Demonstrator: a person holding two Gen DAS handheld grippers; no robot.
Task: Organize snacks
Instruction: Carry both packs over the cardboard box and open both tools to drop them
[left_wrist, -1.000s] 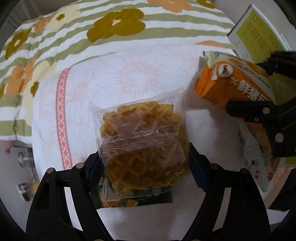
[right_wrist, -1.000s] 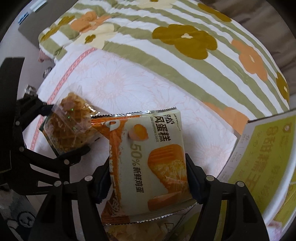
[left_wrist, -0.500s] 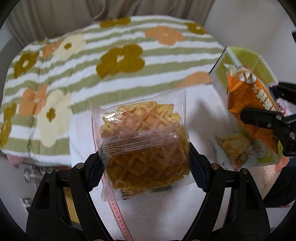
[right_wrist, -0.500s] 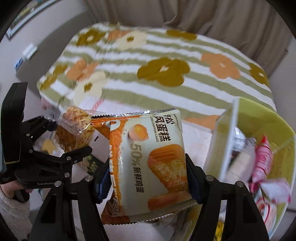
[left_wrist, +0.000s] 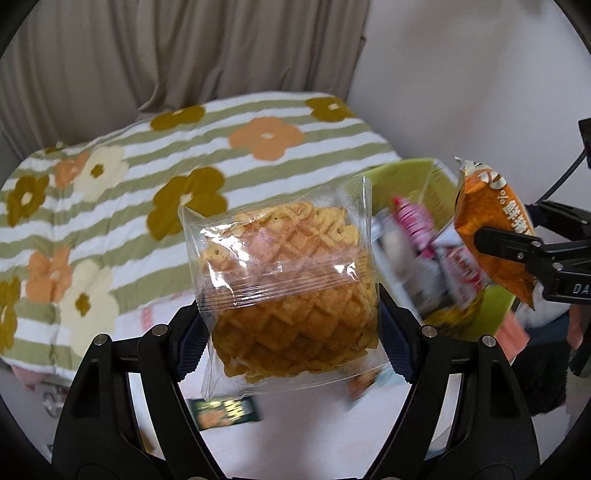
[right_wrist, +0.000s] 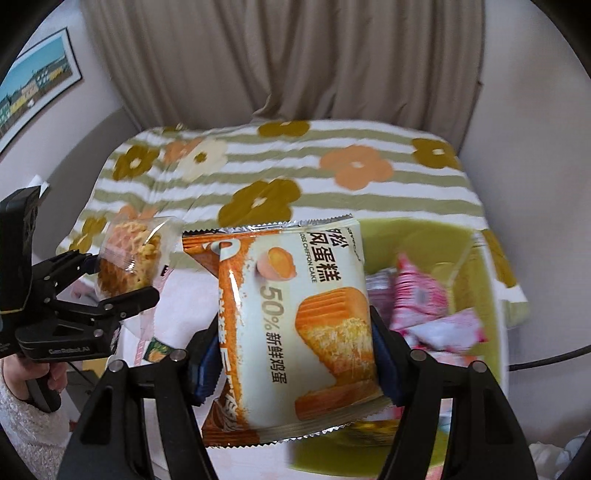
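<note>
Snacks filled both claws, each lifted clear of the white cloth (left_wrist: 295, 435) below. The left claw (left_wrist: 291, 332) was clamped on a clear packet of waffle biscuits (left_wrist: 284, 291), its blue pads pressing the packet's two sides, the packet standing upright between the fingers. The right claw (right_wrist: 291, 354) was closed around an orange and cream chiffon cake packet (right_wrist: 295, 325), held upright with its printed face toward the camera.

In the right wrist view, a yellow-green box (right_wrist: 476, 258) sat just right of the cake packet, its inside holding pink and white wrapped sweets (right_wrist: 421, 299), somewhat blurred. The left claw and its waffle packet showed at the left of that view, apart from the cake packet, with the person's left hand (right_wrist: 40, 376) on the handle.

In the left wrist view, the same box lay to the right behind the waffle packet, and the right claw with the cake packet hung near the box's right side. A small dark green packet (left_wrist: 225, 410) lay on the cloth under the left claw. A striped floral blanket (left_wrist: 110, 177) covered the bed beyond, with beige curtains (right_wrist: 288, 62) behind.
</note>
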